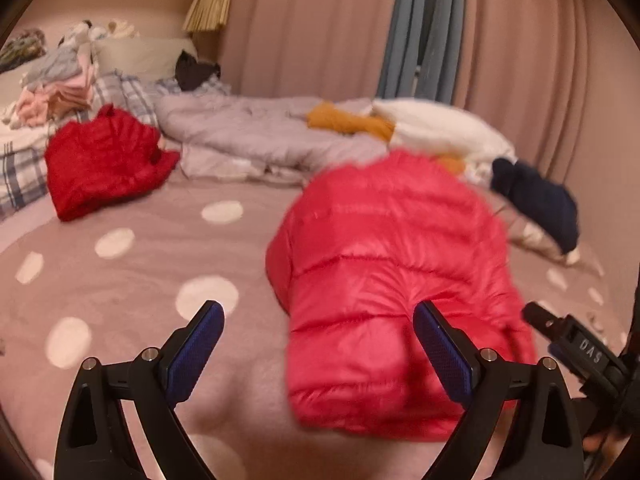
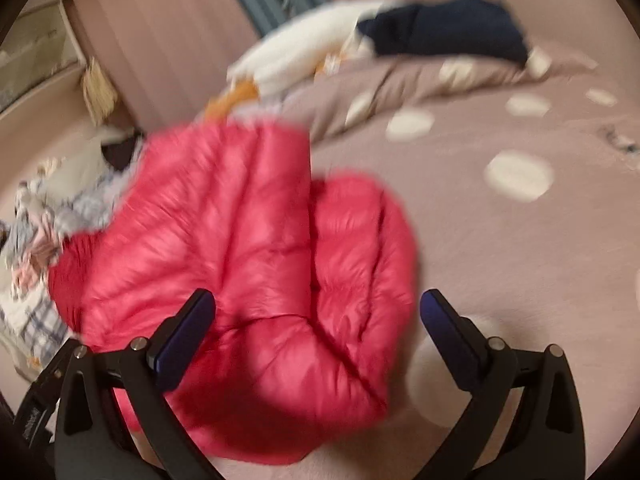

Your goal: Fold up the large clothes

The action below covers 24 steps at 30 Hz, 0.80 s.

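A pink-red puffer jacket point(image 1: 396, 280) lies folded in a long bundle on the pink dotted bedspread point(image 1: 140, 280). My left gripper point(image 1: 318, 314) is open and empty above the bundle's near left edge. In the right wrist view the same jacket point(image 2: 248, 264) lies doubled over, blurred by motion. My right gripper point(image 2: 318, 304) is open and empty just above its near end. The right gripper also shows in the left wrist view point(image 1: 568, 336), beside the jacket's right side.
A second red puffer jacket point(image 1: 104, 160) lies folded at the back left. A grey duvet point(image 1: 256, 128), mustard point(image 1: 348, 122), white point(image 1: 436, 128) and navy point(image 1: 540, 200) garments lie along the far edge. Folded clothes point(image 1: 60, 88) are stacked far left. Curtains point(image 1: 320, 28) hang behind.
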Each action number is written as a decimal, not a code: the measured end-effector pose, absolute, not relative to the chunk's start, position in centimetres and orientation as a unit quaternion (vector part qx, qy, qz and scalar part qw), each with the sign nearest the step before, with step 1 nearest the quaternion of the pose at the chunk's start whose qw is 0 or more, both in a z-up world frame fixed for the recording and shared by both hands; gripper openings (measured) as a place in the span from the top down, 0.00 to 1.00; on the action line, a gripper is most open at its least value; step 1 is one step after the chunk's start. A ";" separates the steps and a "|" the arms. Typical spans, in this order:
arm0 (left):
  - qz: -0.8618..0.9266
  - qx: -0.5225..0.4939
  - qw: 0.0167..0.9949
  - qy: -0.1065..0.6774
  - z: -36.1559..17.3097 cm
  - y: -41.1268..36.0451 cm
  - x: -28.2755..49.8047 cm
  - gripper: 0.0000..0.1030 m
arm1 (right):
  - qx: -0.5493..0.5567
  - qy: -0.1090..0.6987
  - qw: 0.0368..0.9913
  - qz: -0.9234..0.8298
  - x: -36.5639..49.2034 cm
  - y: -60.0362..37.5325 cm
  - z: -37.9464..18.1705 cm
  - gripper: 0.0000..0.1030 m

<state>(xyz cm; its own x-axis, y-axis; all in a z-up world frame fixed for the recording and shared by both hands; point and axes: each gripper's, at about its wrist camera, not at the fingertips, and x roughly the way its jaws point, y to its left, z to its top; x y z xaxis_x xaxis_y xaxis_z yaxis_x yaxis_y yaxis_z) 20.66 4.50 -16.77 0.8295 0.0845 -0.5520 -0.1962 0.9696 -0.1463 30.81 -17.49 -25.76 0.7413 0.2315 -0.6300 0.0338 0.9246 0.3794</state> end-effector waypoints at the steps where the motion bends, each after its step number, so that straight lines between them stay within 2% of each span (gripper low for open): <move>1: 0.079 -0.091 0.954 0.275 -15.8 4.5 20.0 0.07 | 0.185 0.342 0.920 0.048 29.9 -17.7 -24.1 0.01; 5: 0.102 -0.055 0.966 0.230 -11.0 4.4 15.7 0.07 | 0.129 0.303 0.942 0.061 25.0 -16.6 -17.9 0.01; 11: 0.063 -0.127 0.967 0.210 -6.3 6.3 9.9 0.02 | 0.051 0.256 0.963 0.071 16.8 -14.6 -11.7 0.01; 14: 0.036 -0.136 0.971 0.195 -5.2 5.9 7.9 0.01 | 0.044 0.226 0.971 0.070 13.5 -14.9 -9.7 0.01; 18: 0.031 -0.094 0.982 0.158 -4.1 3.9 5.9 0.01 | 0.025 0.189 0.980 0.060 10.2 -15.1 -8.0 0.01; 24: 0.001 -0.095 0.982 0.161 -3.7 3.5 4.7 0.01 | 0.018 0.175 0.983 0.041 7.9 -15.3 -7.0 0.00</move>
<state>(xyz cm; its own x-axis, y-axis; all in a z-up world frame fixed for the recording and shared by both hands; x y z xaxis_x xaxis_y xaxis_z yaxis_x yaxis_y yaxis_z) 4.75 3.55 -3.73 0.9479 -0.0285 -0.3173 -0.0330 0.9818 -0.1869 7.91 -15.30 -6.98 0.9352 0.0871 -0.3434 -0.0742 0.9960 0.0503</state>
